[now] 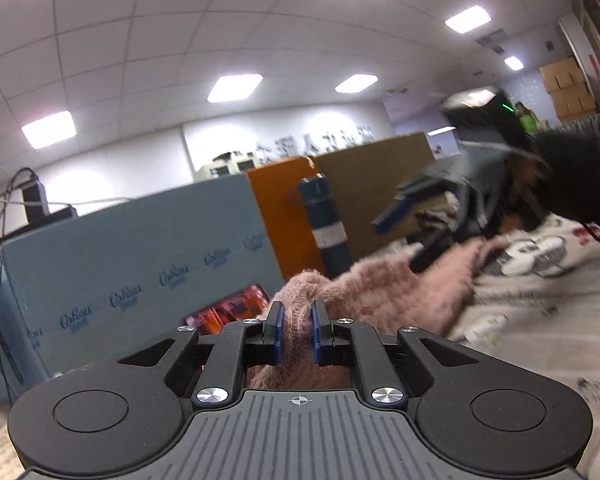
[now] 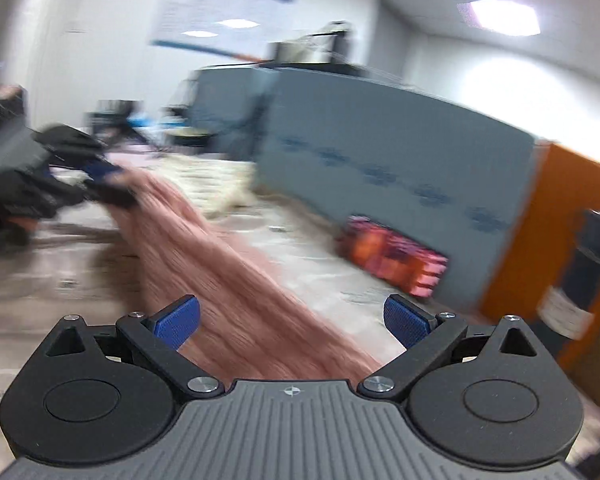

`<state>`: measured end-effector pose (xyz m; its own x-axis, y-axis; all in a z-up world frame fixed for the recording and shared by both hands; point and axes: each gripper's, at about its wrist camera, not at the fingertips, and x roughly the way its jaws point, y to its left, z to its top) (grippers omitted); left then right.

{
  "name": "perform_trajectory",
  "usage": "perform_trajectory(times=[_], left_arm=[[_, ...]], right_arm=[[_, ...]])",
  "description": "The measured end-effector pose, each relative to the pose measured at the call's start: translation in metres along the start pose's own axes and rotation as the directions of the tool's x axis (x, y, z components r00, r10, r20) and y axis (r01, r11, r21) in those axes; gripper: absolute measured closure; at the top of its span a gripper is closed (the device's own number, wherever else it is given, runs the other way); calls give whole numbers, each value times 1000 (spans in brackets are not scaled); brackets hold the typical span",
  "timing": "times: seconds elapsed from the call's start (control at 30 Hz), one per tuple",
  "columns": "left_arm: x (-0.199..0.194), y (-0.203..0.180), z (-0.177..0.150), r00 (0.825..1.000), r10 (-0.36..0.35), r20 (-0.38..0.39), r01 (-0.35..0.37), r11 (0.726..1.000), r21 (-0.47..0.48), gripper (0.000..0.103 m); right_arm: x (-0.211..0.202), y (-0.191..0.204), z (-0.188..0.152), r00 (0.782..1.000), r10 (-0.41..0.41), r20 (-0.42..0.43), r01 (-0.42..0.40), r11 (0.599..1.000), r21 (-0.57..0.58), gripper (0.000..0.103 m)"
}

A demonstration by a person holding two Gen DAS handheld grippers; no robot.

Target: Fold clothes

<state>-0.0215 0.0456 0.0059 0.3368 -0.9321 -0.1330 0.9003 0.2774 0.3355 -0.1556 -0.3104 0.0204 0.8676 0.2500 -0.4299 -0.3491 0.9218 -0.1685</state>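
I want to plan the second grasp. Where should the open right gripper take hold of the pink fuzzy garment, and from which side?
The left gripper already pinches one end of the pink fuzzy garment, which stretches as a long strip over the patterned sheet. The right gripper, open above the strip, should probably come down from above and pinch the free end's edge, where the fabric lies flat.

Sweater [image 1: 380, 292] on bedsheet [image 1: 540, 304]; partition [image 1: 140, 248] behind, probably upright.
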Motion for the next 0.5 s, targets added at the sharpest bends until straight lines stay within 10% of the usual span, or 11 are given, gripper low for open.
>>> perform_trajectory(times=[0.17, 0.33, 0.5], left_arm=[[-6, -9, -6, 999, -34, -39, 35, 999, 27, 91], [-13, -18, -11, 995, -63, -76, 67, 996, 53, 91], [-22, -14, -12, 997, -53, -61, 56, 997, 53, 91]], right_arm=[[33, -6, 6, 965, 216, -150, -211, 976, 45, 4], [45, -3, -3, 927, 230, -295, -221, 973, 65, 20], [21, -1, -19, 921, 86, -380, -68, 996, 62, 76]])
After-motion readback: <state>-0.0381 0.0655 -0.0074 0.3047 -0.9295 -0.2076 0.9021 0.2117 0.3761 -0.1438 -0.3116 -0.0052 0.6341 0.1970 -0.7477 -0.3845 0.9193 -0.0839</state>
